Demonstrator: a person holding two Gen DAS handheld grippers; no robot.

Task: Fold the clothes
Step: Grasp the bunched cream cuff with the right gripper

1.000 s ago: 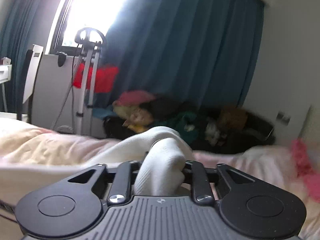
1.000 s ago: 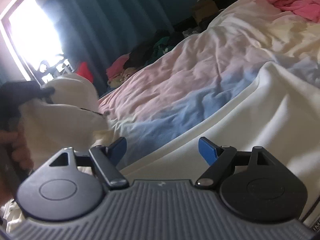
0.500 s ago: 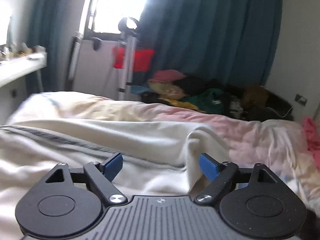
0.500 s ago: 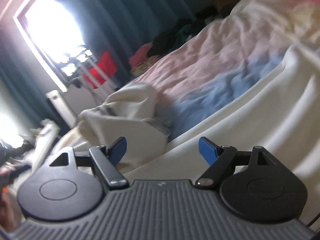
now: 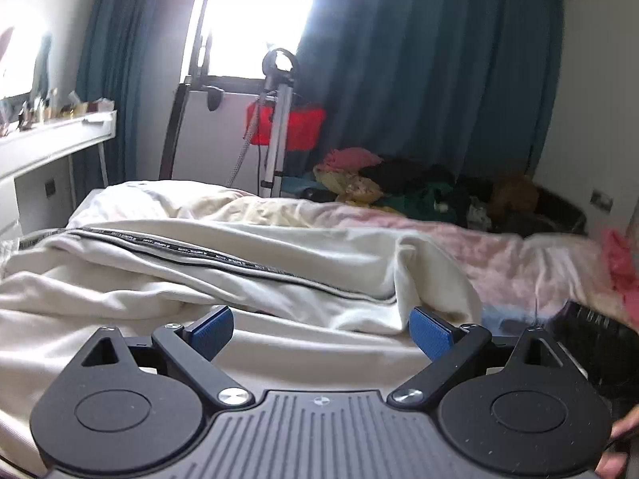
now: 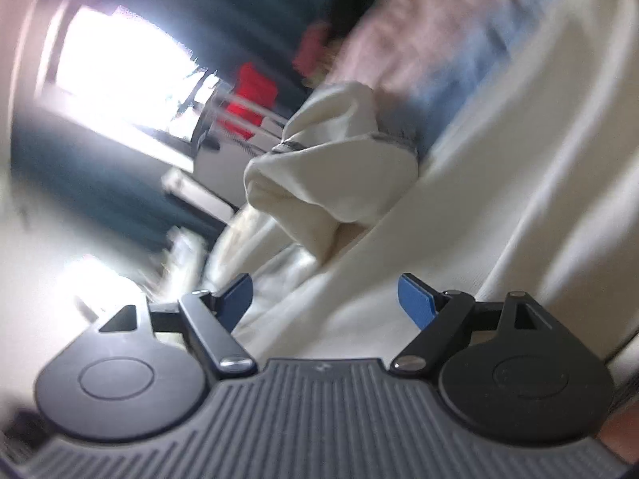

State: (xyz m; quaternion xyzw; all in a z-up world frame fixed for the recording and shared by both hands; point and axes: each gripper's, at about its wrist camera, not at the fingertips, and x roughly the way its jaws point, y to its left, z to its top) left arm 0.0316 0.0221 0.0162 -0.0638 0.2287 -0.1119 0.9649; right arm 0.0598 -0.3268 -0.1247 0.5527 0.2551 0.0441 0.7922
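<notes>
Across the frame's middle, the cream garment [image 5: 223, 263] lay dropped on the bed [image 5: 519, 255], freed from my left tool [image 5: 321, 331], jaws opening, empty. My right tool [image 6: 325, 299] stayed spread, empty; that fold looked finished.

Harsh daylight pours through a tall window [image 5: 255, 16] flanked by heavy teal curtains [image 5: 419, 72]. A silver metal stand [image 5: 275, 127] rises before it, near a white desk [image 5: 52, 139] along the left wall. The bed's pink and cream duvet [image 5: 459, 247] stretches toward a white wall [image 5: 591, 99].
</notes>
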